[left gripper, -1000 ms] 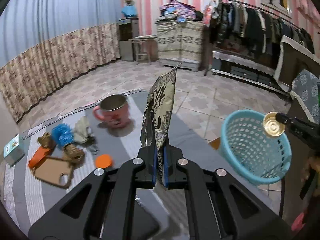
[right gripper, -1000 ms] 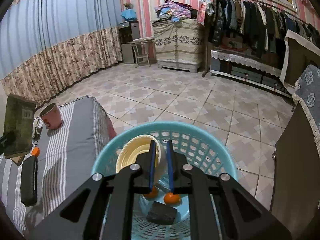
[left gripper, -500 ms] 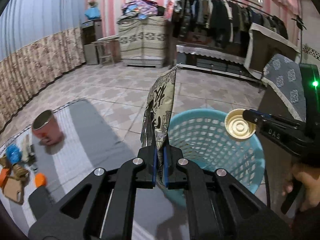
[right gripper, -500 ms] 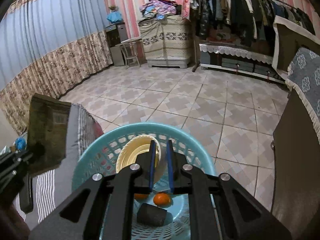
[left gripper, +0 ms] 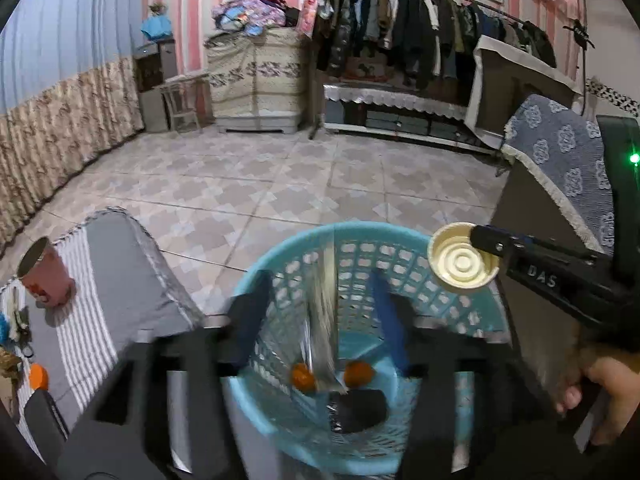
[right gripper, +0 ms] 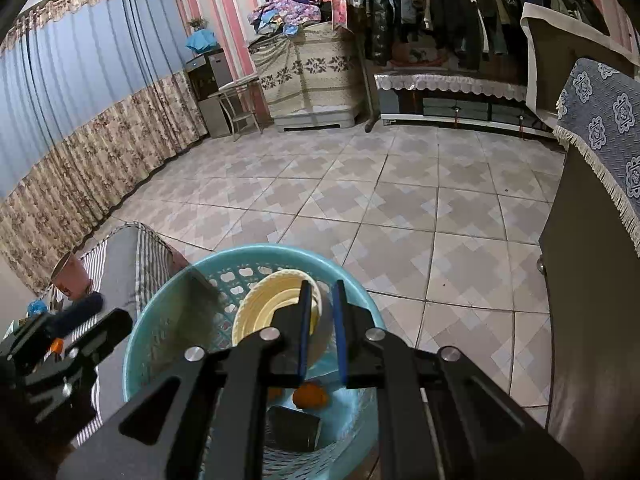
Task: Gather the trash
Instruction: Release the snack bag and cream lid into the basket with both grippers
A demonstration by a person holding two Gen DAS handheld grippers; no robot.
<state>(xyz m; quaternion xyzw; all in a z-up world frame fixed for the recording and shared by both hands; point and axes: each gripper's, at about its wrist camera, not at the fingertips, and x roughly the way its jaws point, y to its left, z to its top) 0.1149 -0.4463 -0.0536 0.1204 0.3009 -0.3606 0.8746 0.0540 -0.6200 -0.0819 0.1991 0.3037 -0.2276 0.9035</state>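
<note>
A light blue plastic basket stands on the floor beside the table; it also shows in the right wrist view. My left gripper is open above it, and the dark printed wrapper drops, blurred, between the jaws into the basket. My right gripper is shut on a cream paper cup and holds it over the basket; the cup also shows in the left wrist view. Two orange pieces and a dark object lie in the basket.
A grey striped cloth covers the table at left. On it stand a pink mug, an orange cap and other small items at the far left. A dark cabinet stands right of the basket. Tiled floor lies beyond.
My left gripper has swung right over the basket and opened, letting go of the wrapper, which now falls in. My right gripper still holds the cup over the basket.
</note>
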